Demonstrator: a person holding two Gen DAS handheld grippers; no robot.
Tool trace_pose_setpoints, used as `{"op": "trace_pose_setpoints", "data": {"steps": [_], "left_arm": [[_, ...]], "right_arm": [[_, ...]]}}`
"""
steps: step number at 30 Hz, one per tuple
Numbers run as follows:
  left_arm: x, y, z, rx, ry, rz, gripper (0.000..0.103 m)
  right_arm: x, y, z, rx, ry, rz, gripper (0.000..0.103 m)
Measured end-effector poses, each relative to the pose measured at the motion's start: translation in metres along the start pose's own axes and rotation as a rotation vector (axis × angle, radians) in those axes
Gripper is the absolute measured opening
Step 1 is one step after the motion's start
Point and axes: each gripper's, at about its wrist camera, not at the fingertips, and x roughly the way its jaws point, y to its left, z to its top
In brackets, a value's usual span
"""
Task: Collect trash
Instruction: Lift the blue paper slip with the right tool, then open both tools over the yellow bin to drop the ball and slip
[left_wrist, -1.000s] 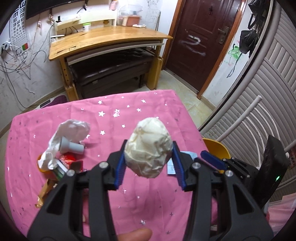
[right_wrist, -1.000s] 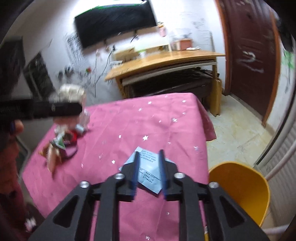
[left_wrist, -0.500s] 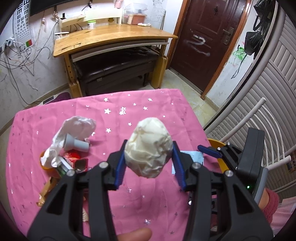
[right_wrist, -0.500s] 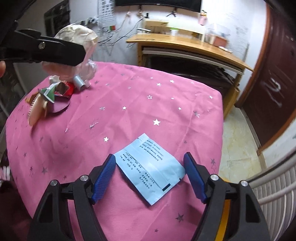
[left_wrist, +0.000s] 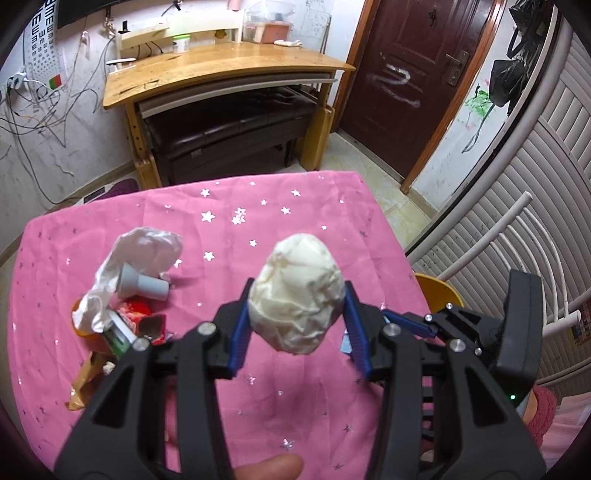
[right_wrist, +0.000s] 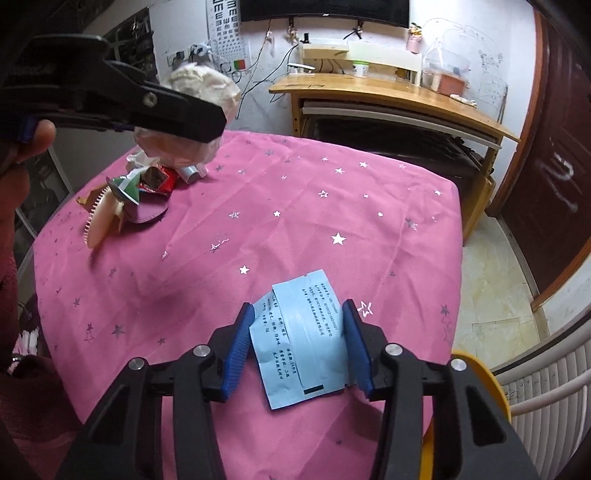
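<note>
My left gripper (left_wrist: 297, 325) is shut on a crumpled cream paper ball (left_wrist: 297, 291) and holds it above the pink starred tablecloth (left_wrist: 280, 206); the ball also shows in the right wrist view (right_wrist: 207, 83). My right gripper (right_wrist: 301, 347) is open, its blue pads on either side of a light blue printed paper slip (right_wrist: 301, 339) lying flat near the table's right edge. A heap of trash (left_wrist: 125, 302) lies at the table's left: white crumpled plastic, a grey plastic piece, red and green wrappers, an orange wrapper.
A yellow bin (right_wrist: 480, 391) stands below the table's right edge, next to a white railing (left_wrist: 517, 258). A wooden desk (left_wrist: 221, 70) and a dark door (left_wrist: 417, 74) are behind. The right gripper's body (left_wrist: 480, 332) is close to my left one.
My right gripper opened, came down and closed partway around the blue slip. My left gripper kept hold of the paper ball and moved little.
</note>
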Motion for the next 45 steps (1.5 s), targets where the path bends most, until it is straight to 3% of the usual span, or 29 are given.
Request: {"op": "trace_pose_setpoints", "data": {"steps": [4,13,22,30,33,40,41,45], "left_arm": [[0.003,-0.008,0.000,0.015,0.006,-0.002,0.043],[0.016,-0.046,0.002,0.086,0.026,-0.034,0.043],[0.038,-0.107,-0.001,0.173,0.065,-0.092,0.043],[0.066,-0.167,-0.011,0.247,0.116,-0.123,0.043],[0.072,-0.179,-0.012,0.255,0.125,-0.130,0.043],[0.083,-0.193,-0.012,0.252,0.146,-0.159,0.044],[0.084,-0.194,-0.012,0.249,0.146,-0.164,0.045],[0.082,-0.194,-0.010,0.236,0.139,-0.184,0.068]], "right_arm": [[-0.016,-0.012,-0.003,0.068,-0.058,-0.006,0.042],[-0.064,-0.076,-0.036,0.307,-0.175,-0.130,0.042],[-0.079,-0.128,-0.087,0.476,-0.170,-0.238,0.043],[-0.072,-0.153,-0.118,0.561,-0.136,-0.255,0.043],[-0.072,-0.162,-0.125,0.598,-0.131,-0.249,0.052],[-0.078,-0.175,-0.138,0.670,-0.149,-0.243,0.052],[-0.079,-0.177,-0.139,0.678,-0.153,-0.245,0.053],[-0.085,-0.183,-0.142,0.699,-0.170,-0.256,0.053]]}}
